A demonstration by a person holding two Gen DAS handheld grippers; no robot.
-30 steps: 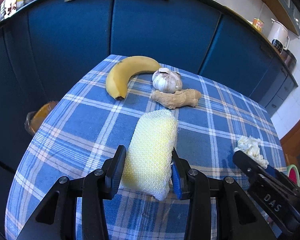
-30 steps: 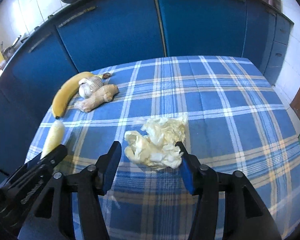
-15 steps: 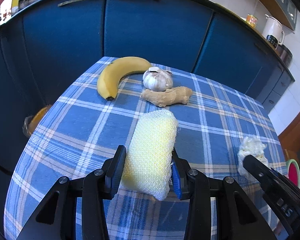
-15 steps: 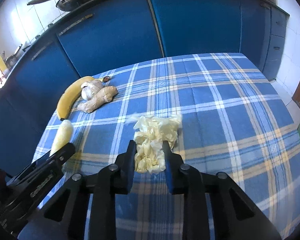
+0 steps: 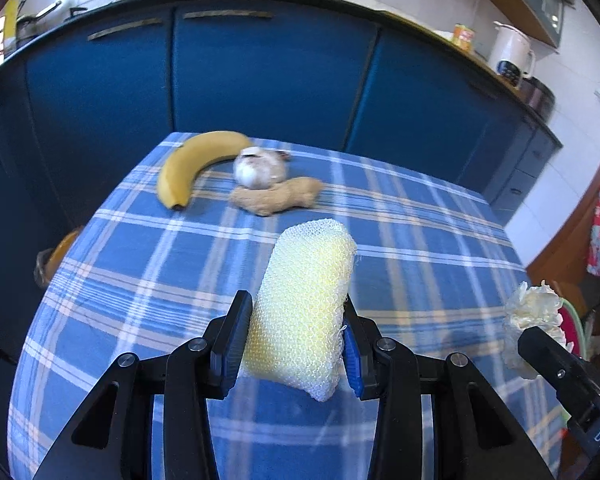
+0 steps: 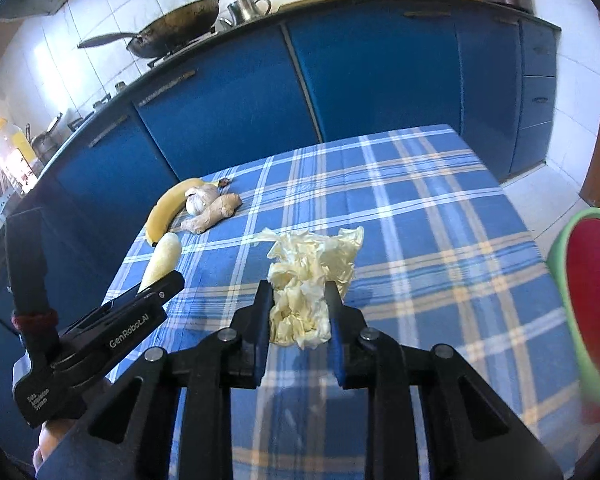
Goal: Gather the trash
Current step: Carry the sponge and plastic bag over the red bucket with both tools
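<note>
Over checked tablecloth (image 5: 400,240), left tool (image 5: 296,344) grips netted yellow foam (image 5: 304,300), right tool (image 6: 298,312) crumpled tissue (image 6: 308,276).

A desk (image 5: 400,240) under a blue plaid cloth (image 5: 148,264) carries a banana (image 5: 188,168), a garlic bulb (image 5: 260,168) and a ginger root (image 5: 278,200), clustered touching near its far-left corner.

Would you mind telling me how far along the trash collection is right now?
Both pieces are gripped: the left gripper holds the foam net, the right gripper the crumpled wrapper. Neither is binned yet; the green bin waits at right.
</note>
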